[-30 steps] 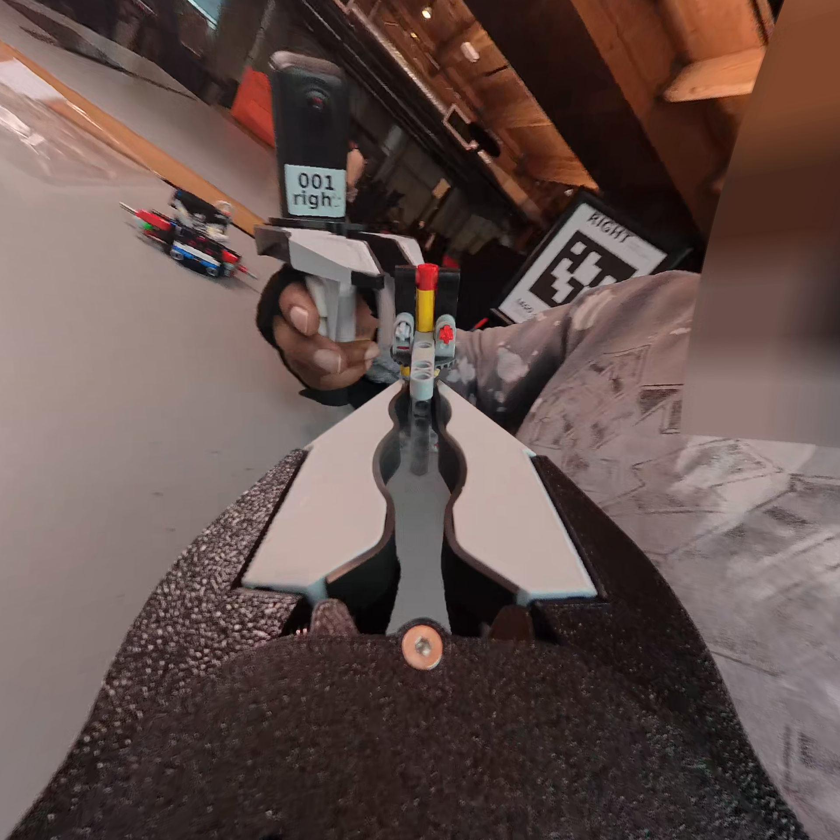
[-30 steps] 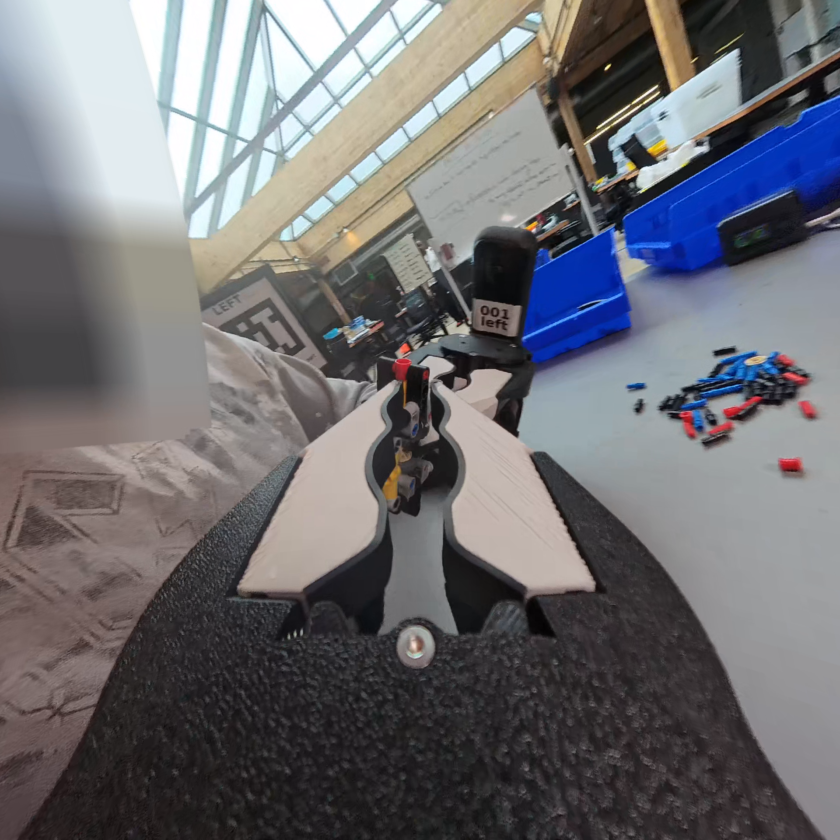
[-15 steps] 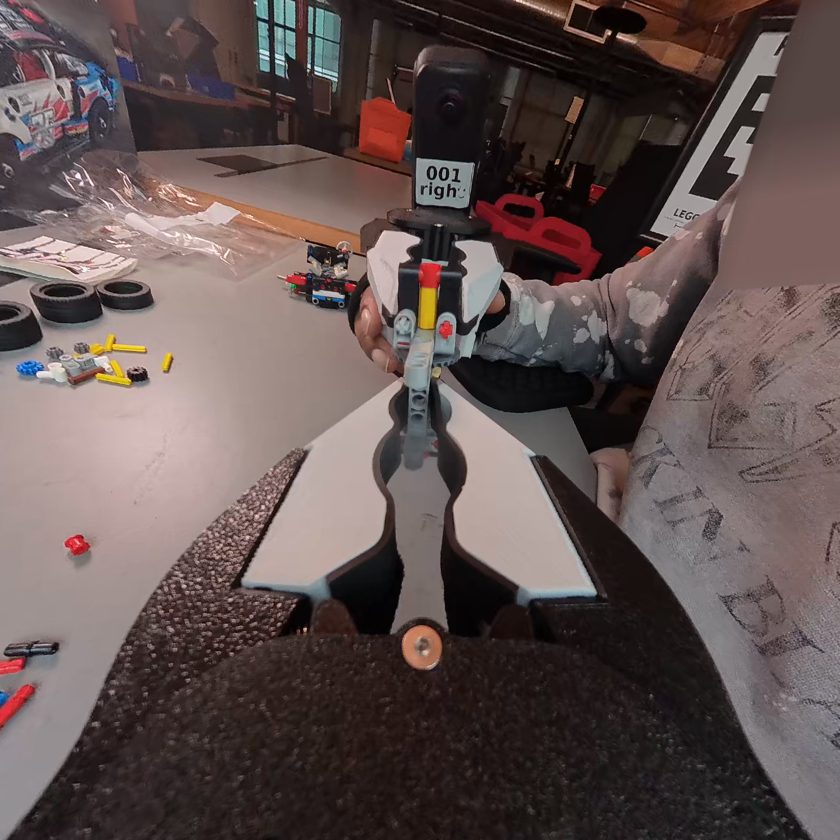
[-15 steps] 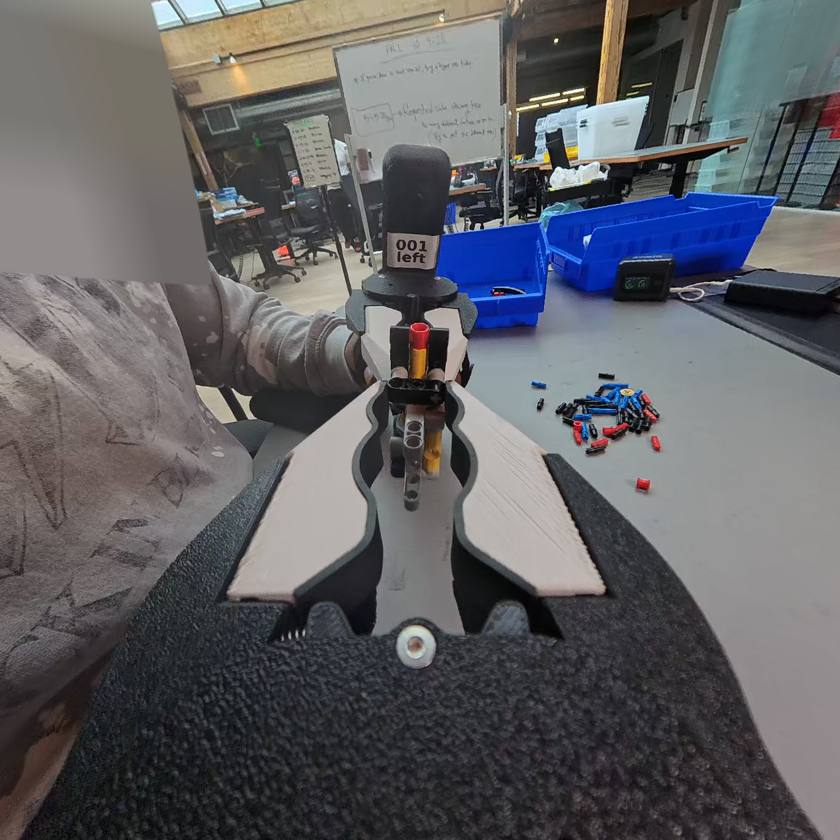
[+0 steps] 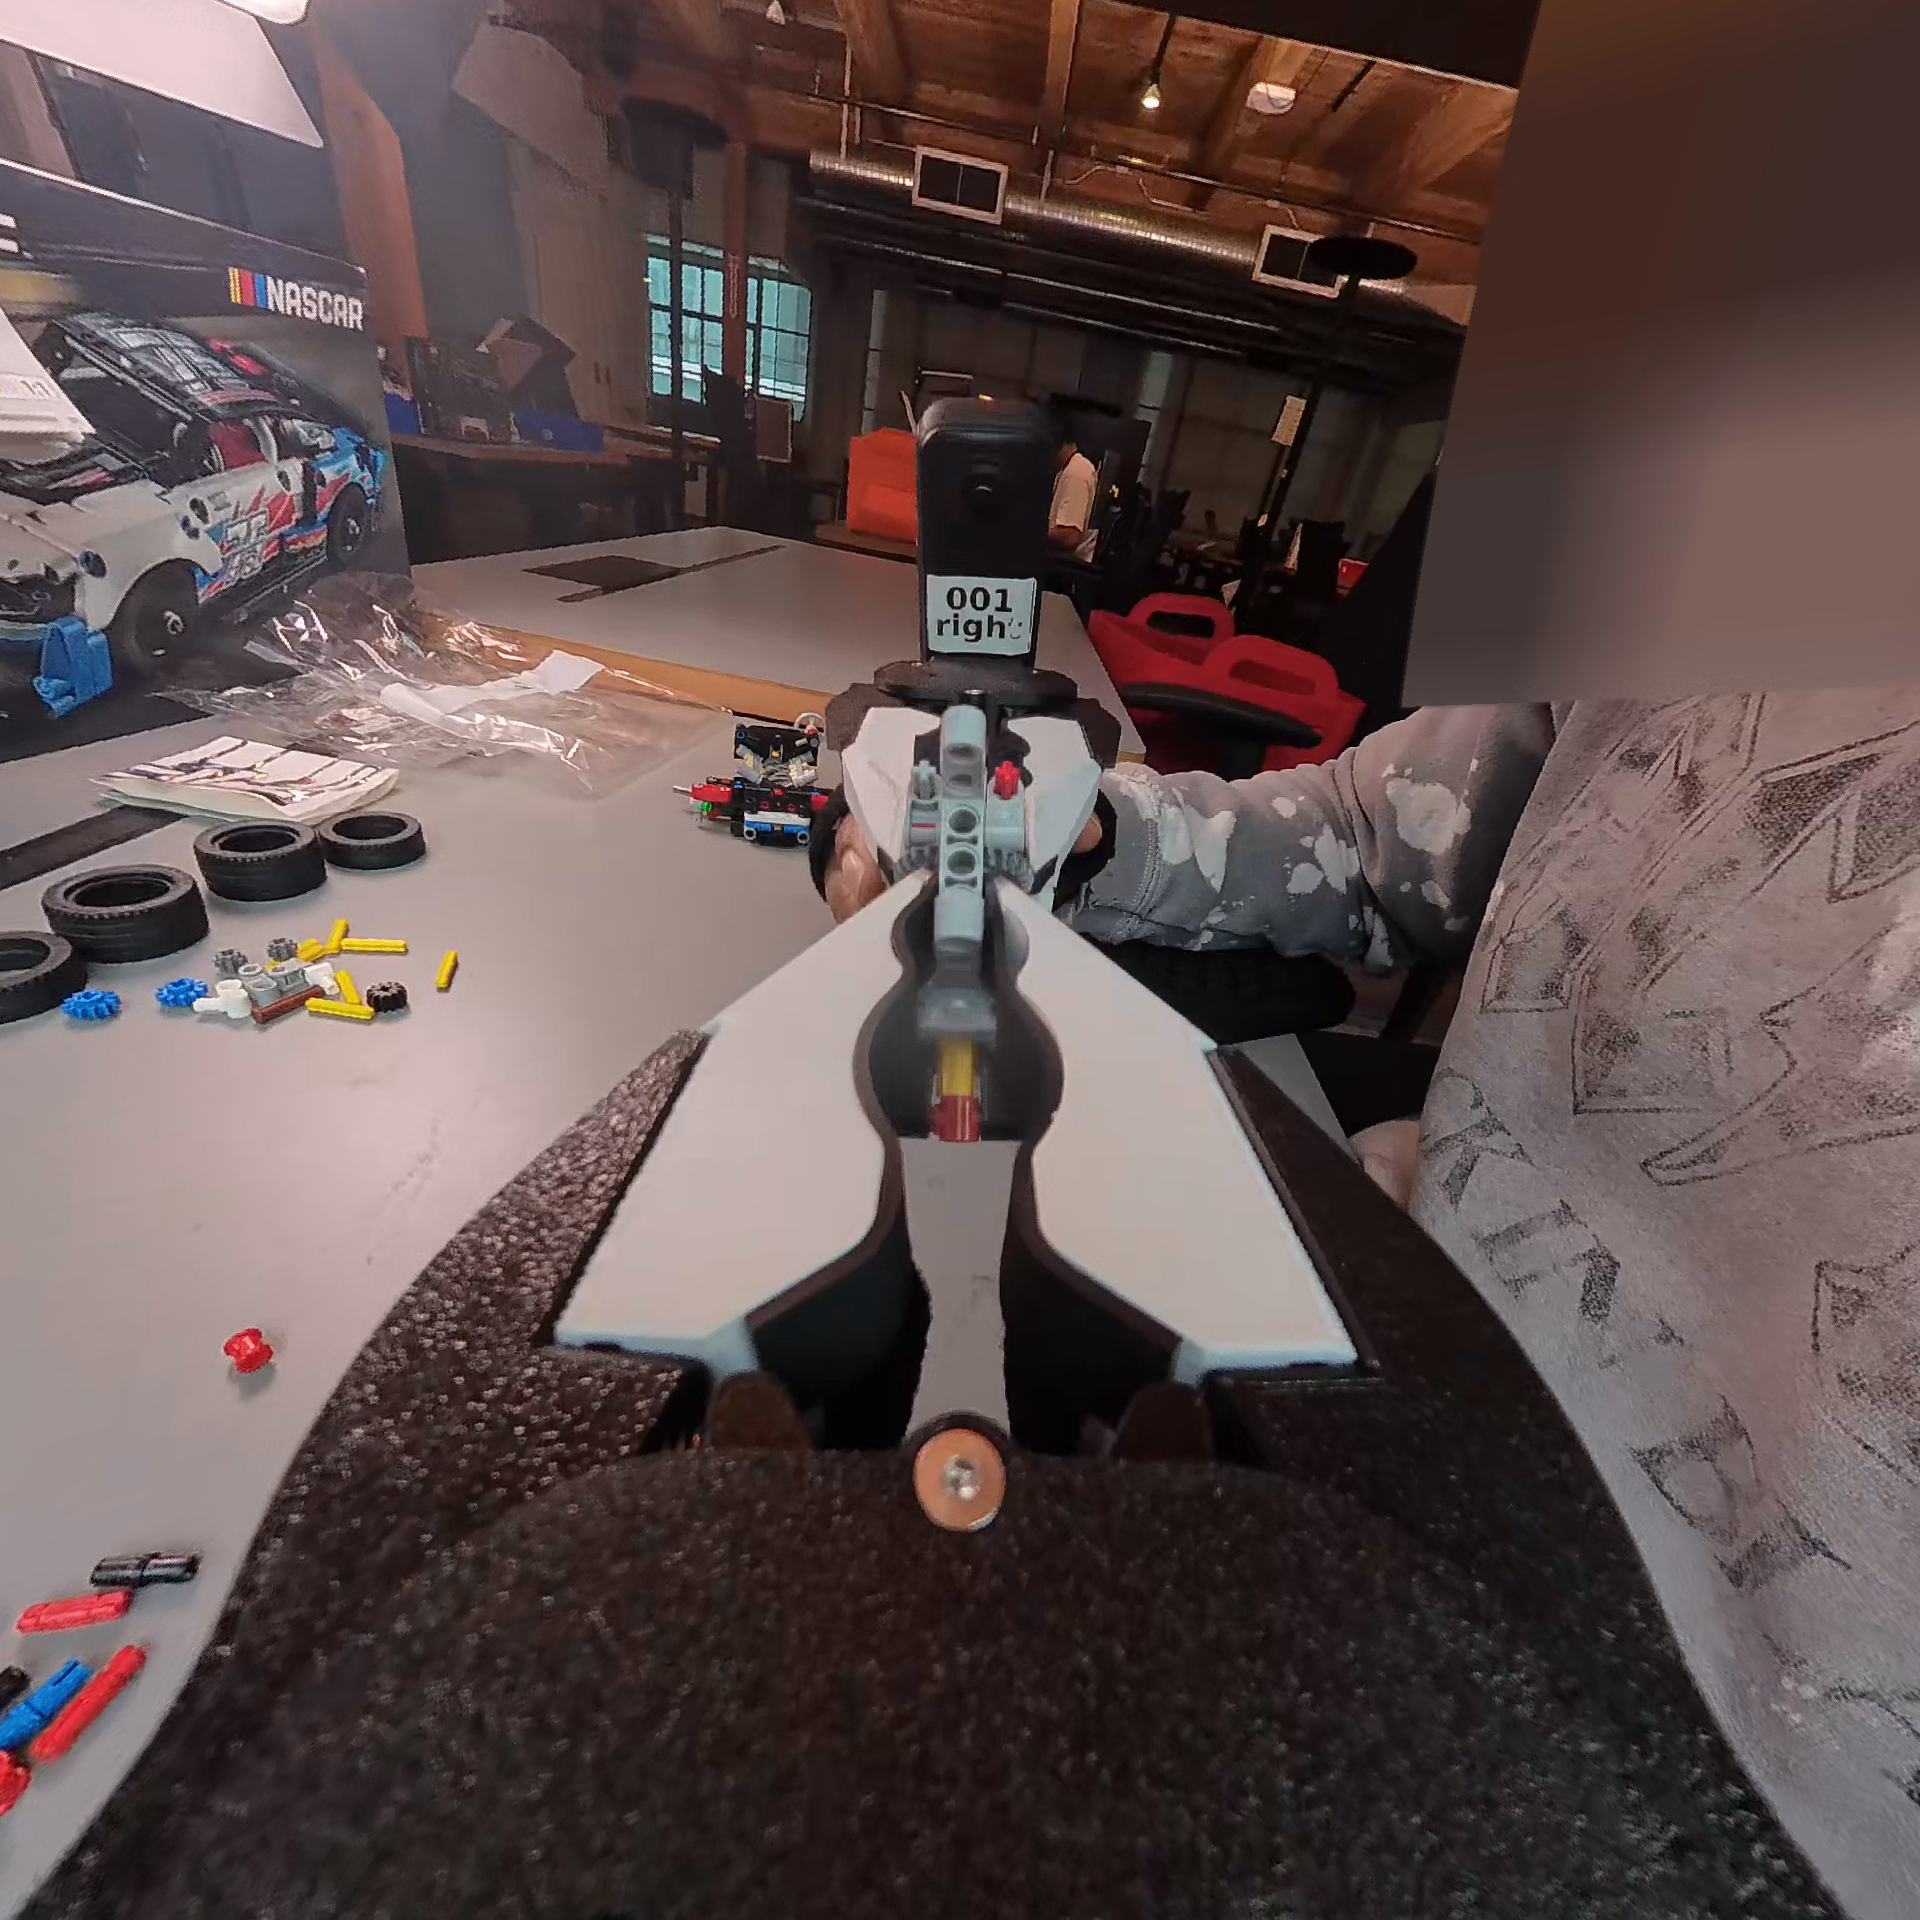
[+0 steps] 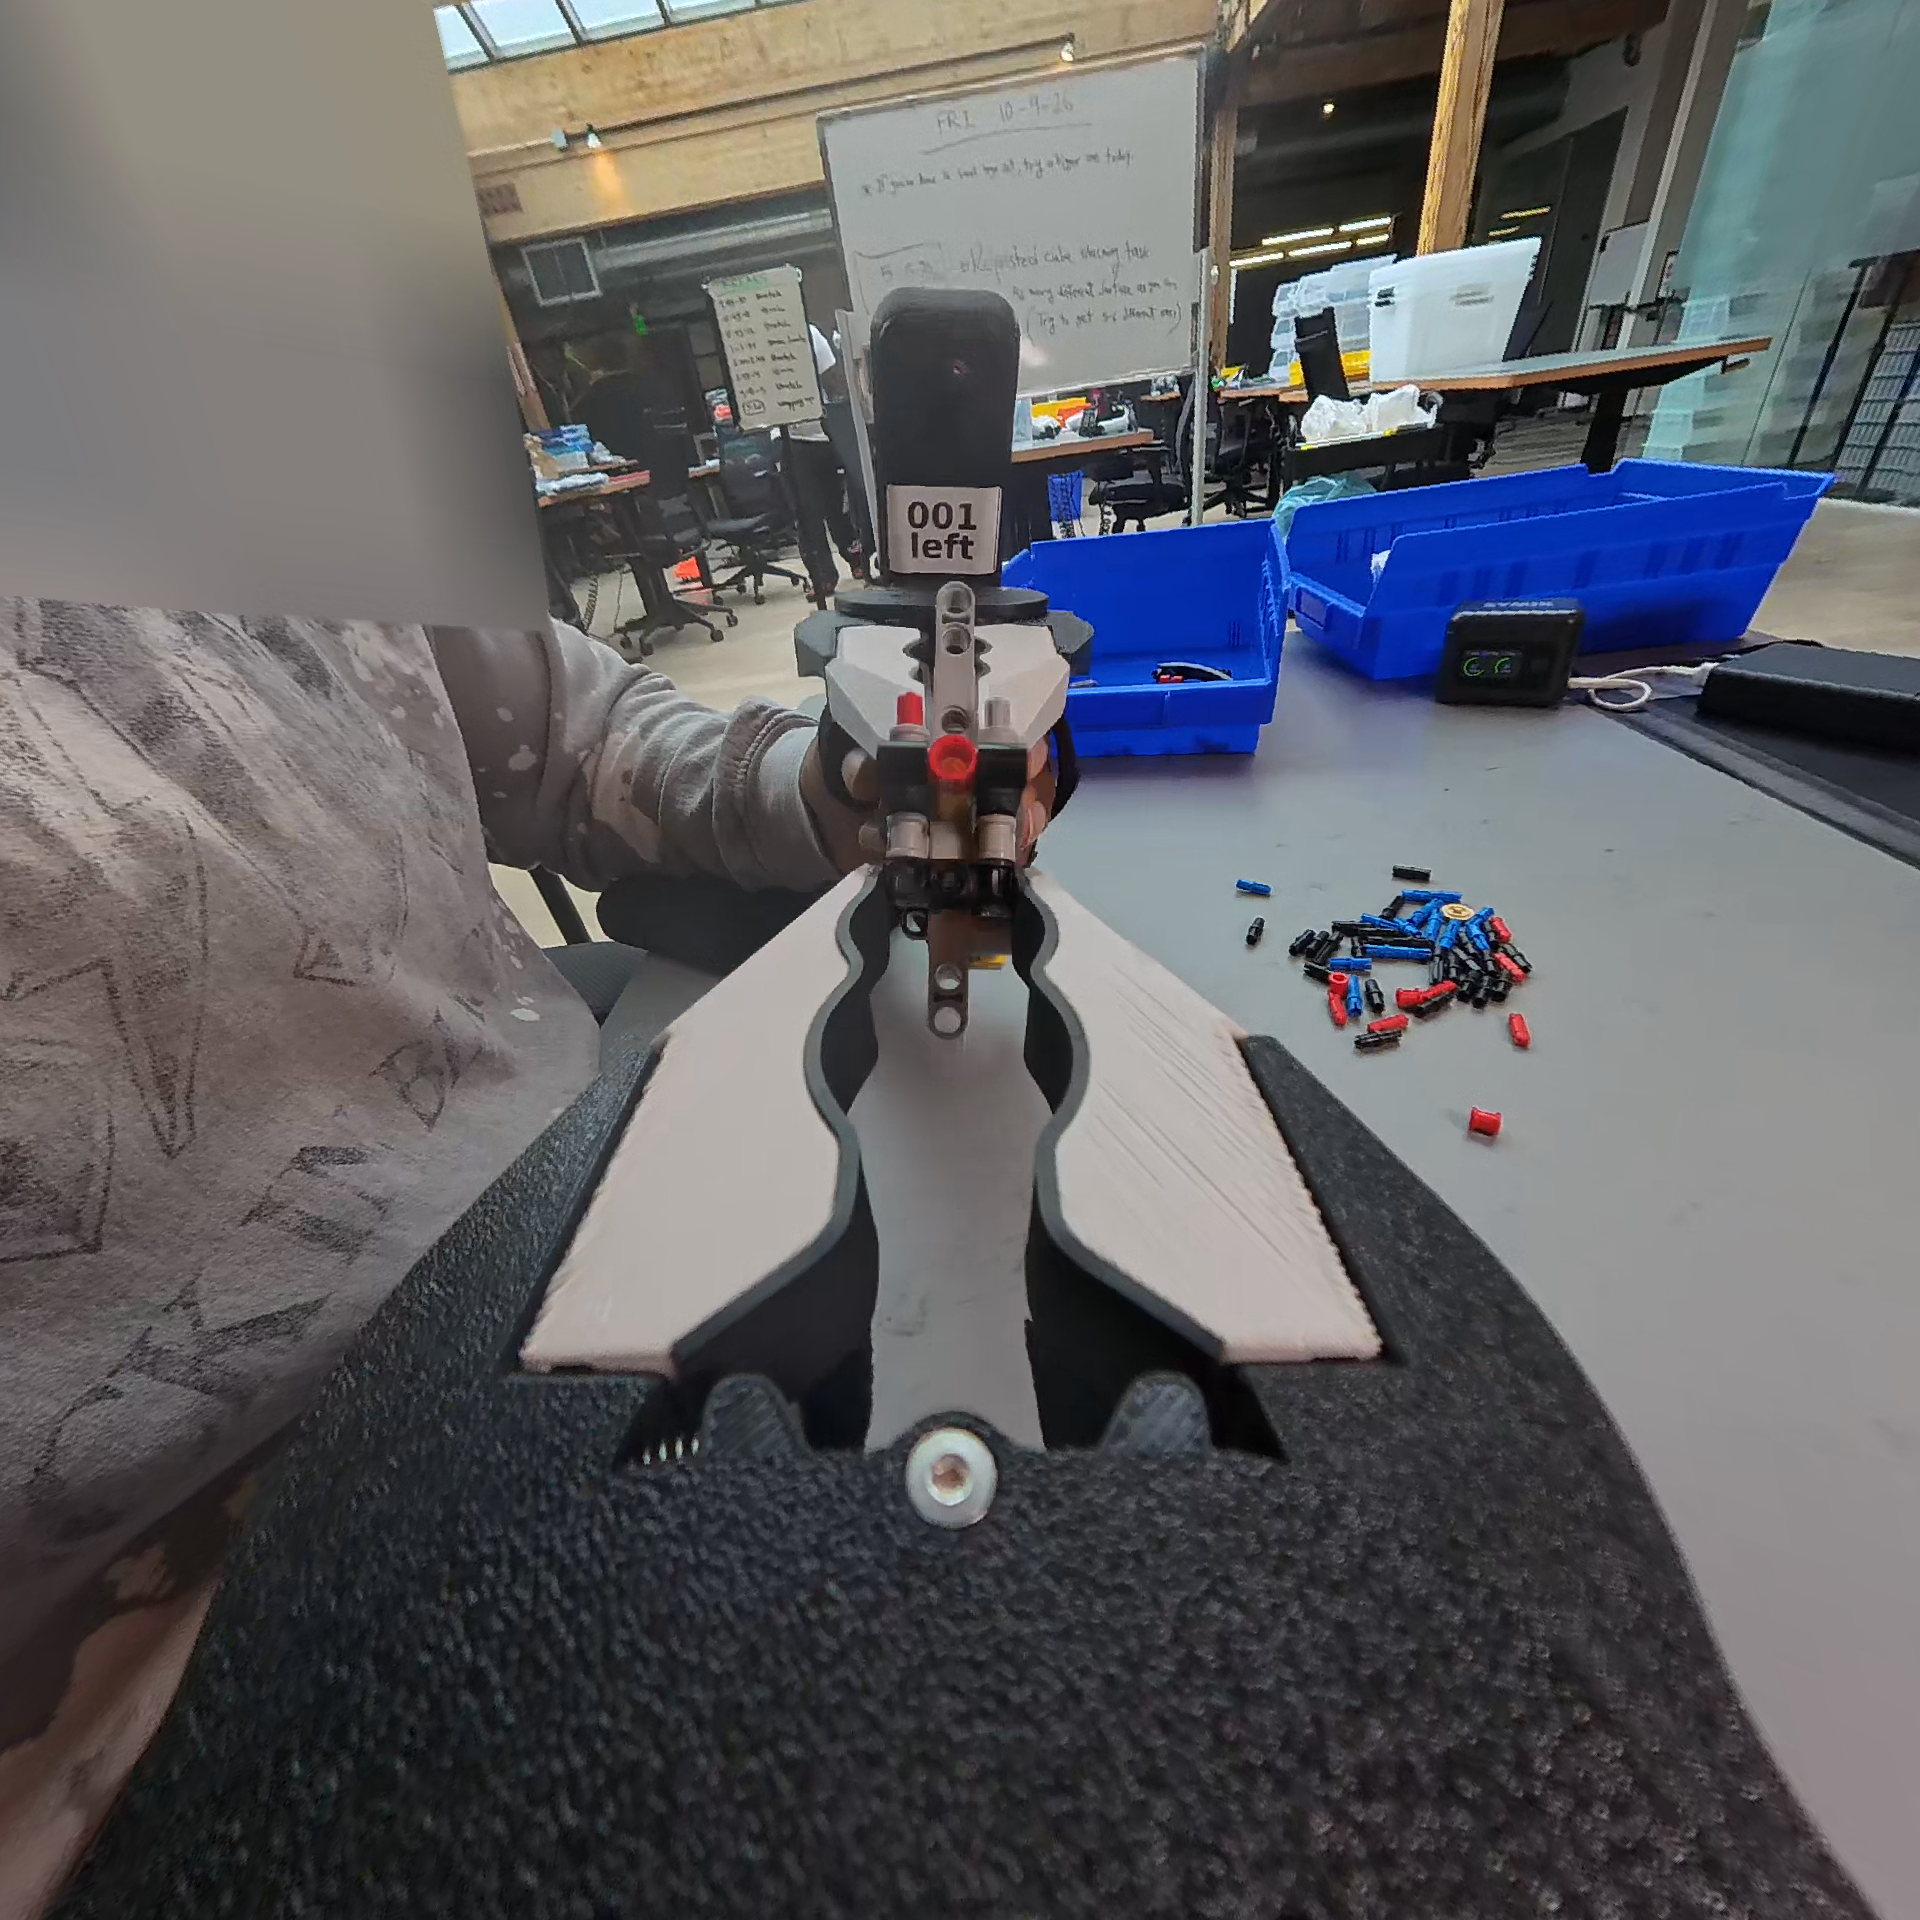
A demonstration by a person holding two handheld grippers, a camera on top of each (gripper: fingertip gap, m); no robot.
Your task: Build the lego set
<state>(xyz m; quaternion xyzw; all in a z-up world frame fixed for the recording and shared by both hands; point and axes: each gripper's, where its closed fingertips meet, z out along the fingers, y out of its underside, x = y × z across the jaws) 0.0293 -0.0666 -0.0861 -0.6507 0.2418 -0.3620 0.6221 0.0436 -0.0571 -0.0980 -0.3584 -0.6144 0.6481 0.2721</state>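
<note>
A small lego assembly (image 5: 961, 831) of a grey holed beam, black frame and grey connectors hangs in the air between my two grippers, which face each other. My left gripper (image 5: 961, 899) is shut on the grey beam. The yellow axle (image 5: 956, 1070) with its red bush lies back in the hollow between the left fingers. My right gripper (image 6: 948, 888) is shut on the black part of the assembly (image 6: 948, 821), with a red bush (image 6: 948, 758) above it. Each gripper also shows beyond the assembly in the other's view.
In the left wrist view, on the grey table: black tyres (image 5: 125, 914), a small parts pile (image 5: 281, 977), a part-built chassis (image 5: 769, 795), a booklet (image 5: 249, 774), the set box (image 5: 177, 499), a red bush (image 5: 247, 1349). The right wrist view shows a pin pile (image 6: 1403, 956) and blue bins (image 6: 1153, 644). Only a small space, under 4 cm, lies between the two pairs of fingers.
Both grippers have swung from a tilted pose to level over the table. The assembly has turned: the yellow axle, upright before, now lies back between the left fingers.
</note>
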